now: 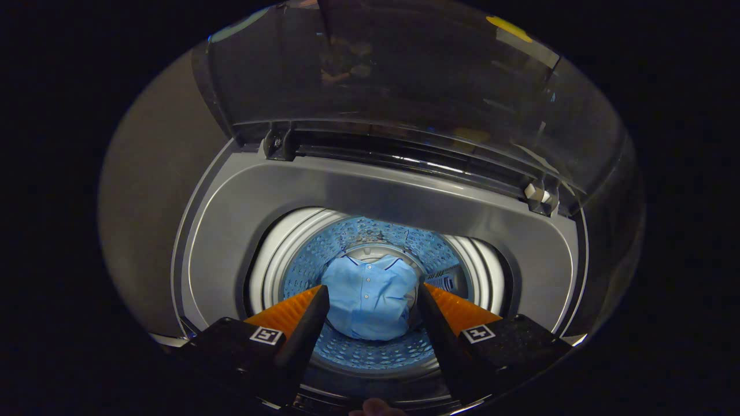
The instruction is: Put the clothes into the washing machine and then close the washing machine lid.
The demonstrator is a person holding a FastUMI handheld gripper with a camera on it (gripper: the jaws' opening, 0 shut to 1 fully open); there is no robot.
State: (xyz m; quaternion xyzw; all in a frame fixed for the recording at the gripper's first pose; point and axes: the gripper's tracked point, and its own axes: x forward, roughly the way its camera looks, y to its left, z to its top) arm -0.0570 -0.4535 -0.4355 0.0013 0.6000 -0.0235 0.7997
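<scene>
Blue cloth sat low in the middle of the frame: a folded, buttoned shirt [370,300] with a dark-trimmed collar, lying at the bottom of the drum [370,352], whose perforated wall ringed it all around. We looked straight down into the washing machine [231,231] from above its opening.

Our gripper [373,303] came up from the lower edge of the frame with its 2 fingers spread wide, 1 to the lower left and 1 to the lower right of the shirt. In the picture the shirt fell between the fingertips, yet it rested deeper, on the drum floor, so we could not tell whether either finger touched it; we saw no pinch or fold in the cloth at the tips. The gripper appeared to hold nothing.

Across the upper half of the frame the transparent lid [404,75] stood raised, hinged along the back of the grey top deck, with hinge blocks at upper left and right. A white ring bordered the drum mouth below the deck.
</scene>
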